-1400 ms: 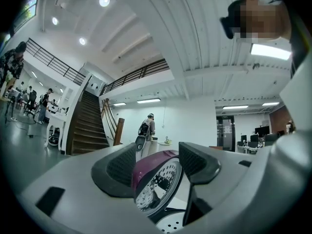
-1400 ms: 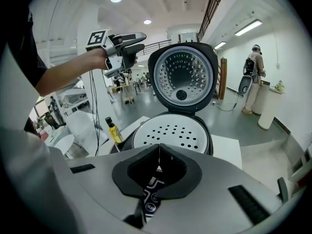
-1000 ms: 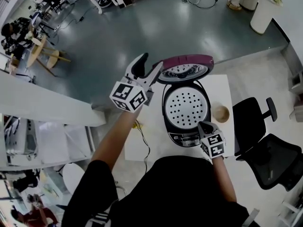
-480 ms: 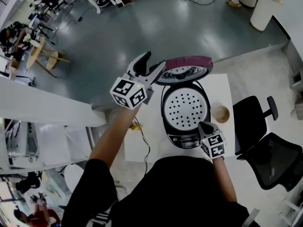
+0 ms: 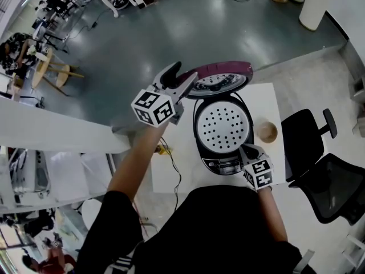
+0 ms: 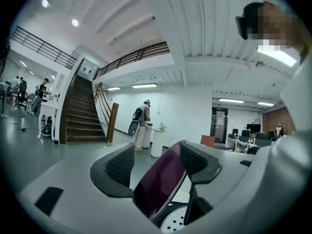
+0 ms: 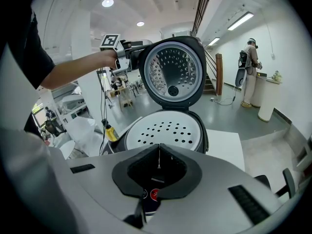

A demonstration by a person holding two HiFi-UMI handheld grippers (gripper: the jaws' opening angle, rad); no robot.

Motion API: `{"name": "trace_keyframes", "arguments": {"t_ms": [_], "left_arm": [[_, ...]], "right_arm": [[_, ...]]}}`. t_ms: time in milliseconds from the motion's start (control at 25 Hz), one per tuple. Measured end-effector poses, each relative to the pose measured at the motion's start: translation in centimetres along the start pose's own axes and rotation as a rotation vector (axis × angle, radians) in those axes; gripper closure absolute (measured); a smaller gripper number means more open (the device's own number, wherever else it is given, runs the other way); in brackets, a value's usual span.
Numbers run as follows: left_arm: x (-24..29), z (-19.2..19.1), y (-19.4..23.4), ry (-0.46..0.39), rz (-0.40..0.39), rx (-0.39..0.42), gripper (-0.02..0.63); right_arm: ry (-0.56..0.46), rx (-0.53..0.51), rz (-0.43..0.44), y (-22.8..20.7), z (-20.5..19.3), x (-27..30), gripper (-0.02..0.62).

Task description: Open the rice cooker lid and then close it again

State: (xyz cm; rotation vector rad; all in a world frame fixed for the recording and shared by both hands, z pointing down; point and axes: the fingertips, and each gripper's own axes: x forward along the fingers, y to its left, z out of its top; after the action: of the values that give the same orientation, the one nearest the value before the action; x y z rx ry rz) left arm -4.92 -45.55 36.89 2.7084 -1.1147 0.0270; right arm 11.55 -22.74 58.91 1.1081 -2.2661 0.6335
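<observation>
Cooker [image 5: 219, 165]: on table [image 5: 171, 170]. Lid [image 5: 219, 76] raised, near upright behind pot. Left gripper [image 5: 183, 75]: released, jaws astride lid rim. Right gripper [image 5: 245, 150]: clenched, empty, at cooker front. Step: likely closing. Next: swing lid down, press until latched.

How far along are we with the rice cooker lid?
Opening looks done: the lid stands raised, exposing the perforated inner plate. In hand: the left gripper has its jaws apart around the lid's edge; the right gripper, shut, is at the control panel. Remaining: swing the lid down until closed.
</observation>
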Motion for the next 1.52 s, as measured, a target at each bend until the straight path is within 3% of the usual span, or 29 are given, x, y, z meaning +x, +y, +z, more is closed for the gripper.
{"name": "trace_keyframes", "arguments": {"t_ms": [480, 720, 1040, 1320, 1520], "left_arm": [[0.0, 0.2, -1.0, 0.073, -0.020, 0.110, 0.366], [-0.1, 0.4, -2.5, 0.133, -0.049, 0.295, 0.412], [-0.1, -0.1, -3.4, 0.212, -0.123, 0.283, 0.441], [-0.6, -0.7, -5.0, 0.281, -0.165, 0.369, 0.459], [-1.1, -1.3, -6.1, 0.332, -0.192, 0.379, 0.472]], "right_arm": [[-0.028, 0.016, -0.002, 0.7, 0.1, -0.8, 0.595], [-0.050, 0.027, 0.002, 1.0, 0.2, -1.2, 0.595], [-0.059, 0.037, 0.001, 1.1, 0.3, -1.6, 0.595], [-0.067, 0.037, 0.007, 1.5, 0.5, -1.5, 0.595], [-0.063, 0.044, 0.007, 2.0, 0.3, -1.9, 0.595]]}}
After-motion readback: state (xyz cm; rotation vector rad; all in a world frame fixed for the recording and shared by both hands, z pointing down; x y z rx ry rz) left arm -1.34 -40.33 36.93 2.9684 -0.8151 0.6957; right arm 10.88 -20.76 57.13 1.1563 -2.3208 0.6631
